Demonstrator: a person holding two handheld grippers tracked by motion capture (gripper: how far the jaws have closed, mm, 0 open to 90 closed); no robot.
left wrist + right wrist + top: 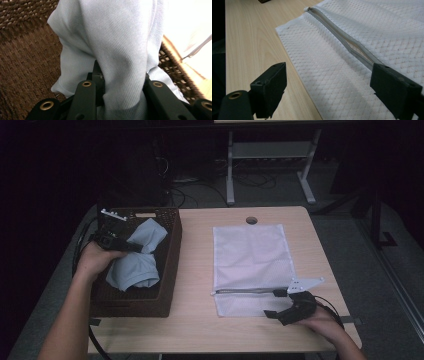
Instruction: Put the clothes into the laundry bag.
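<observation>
Left tool (120, 82) clamps pale-blue garment (117, 45) — right tool (329, 87) gapes wide.

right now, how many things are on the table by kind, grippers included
brown basket: 1
light blue garment: 1
white mesh laundry bag: 1
grippers: 2, left gripper and right gripper
total: 5

Two grippers are counted — the left gripper (131, 248) at the basket and the right gripper (276, 304) at the near table edge. One brown woven basket (170, 265) is seen, with one pale blue garment (135, 267) in it. One white mesh bag (250, 255) — with a single grey zipper (245, 291) — is laid on one wooden table (195, 320).
</observation>
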